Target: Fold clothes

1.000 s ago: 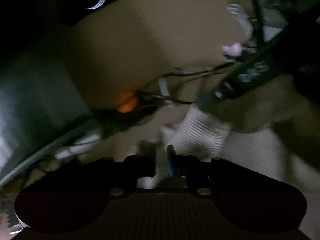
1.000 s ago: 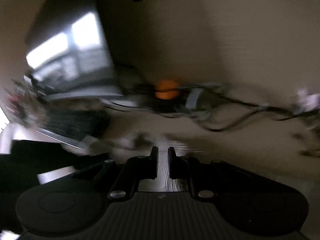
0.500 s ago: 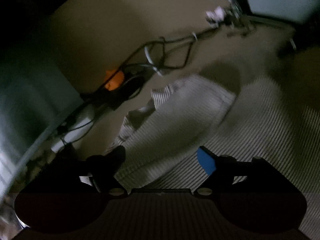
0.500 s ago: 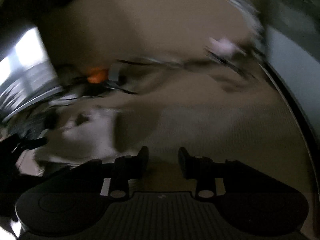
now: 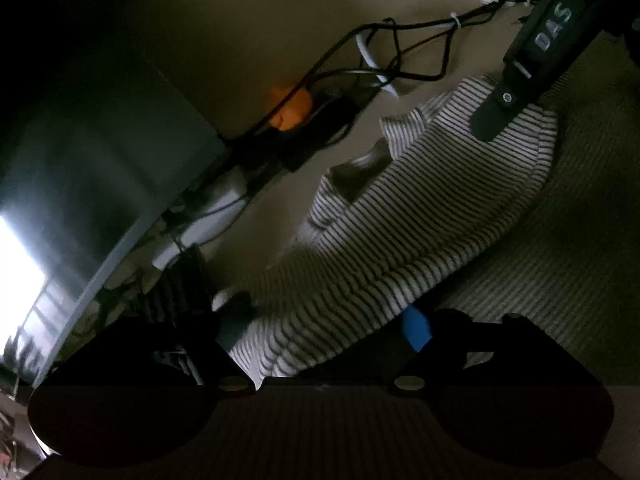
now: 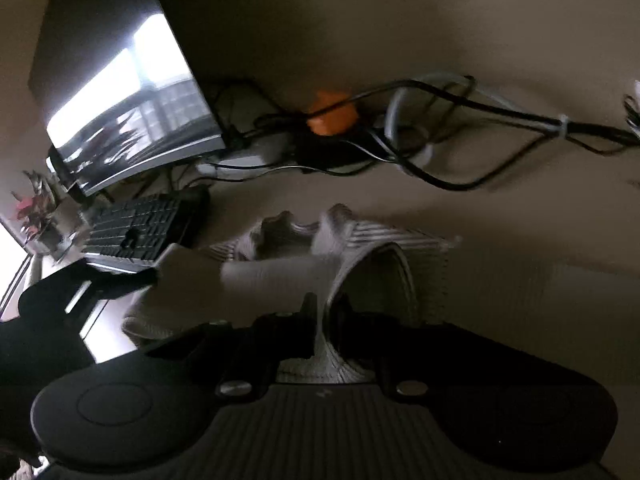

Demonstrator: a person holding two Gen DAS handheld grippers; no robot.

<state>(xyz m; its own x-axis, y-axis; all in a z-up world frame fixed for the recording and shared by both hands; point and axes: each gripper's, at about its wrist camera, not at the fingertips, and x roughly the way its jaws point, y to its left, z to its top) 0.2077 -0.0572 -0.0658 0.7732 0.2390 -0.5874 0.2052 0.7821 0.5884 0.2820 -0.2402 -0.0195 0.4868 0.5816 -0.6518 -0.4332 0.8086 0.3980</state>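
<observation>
The fingers of the right gripper (image 6: 327,312) stand nearly together and pinch a raised fold of the striped garment (image 5: 420,216); the fabric rises between the two tips in the right wrist view and drapes down on both sides; the fingers of the left gripper (image 5: 324,328) stand wide apart with nothing clamped, the blue pad (image 5: 416,328) showing on the right-hand finger and striped cloth lying in the gap between them. The striped garment lies on the beige desk surface (image 5: 260,32), partly folded over itself, with a rumpled edge toward the wall; in the left wrist view the right gripper's dark body reaches down onto the far part of the garment. Beyond the garment, near the wall, lie a bundle of black and white cables (image 6: 440,136) and an orange object (image 6: 332,116); a keyboard (image 6: 136,228) sits to the left beside the garment, and a curved monitor (image 6: 132,100) stands behind it; a small plant (image 6: 36,208) stands at the far left edge. Judged step: one fold is in progress, the right gripper carrying a held edge while the left gripper is positioned over the cloth without a hold. The next move probably calls for the left gripper to close on the near edge, so that both ends travel level; a one-sided pull risks skewing the fold or dragging fabric toward the cables.
</observation>
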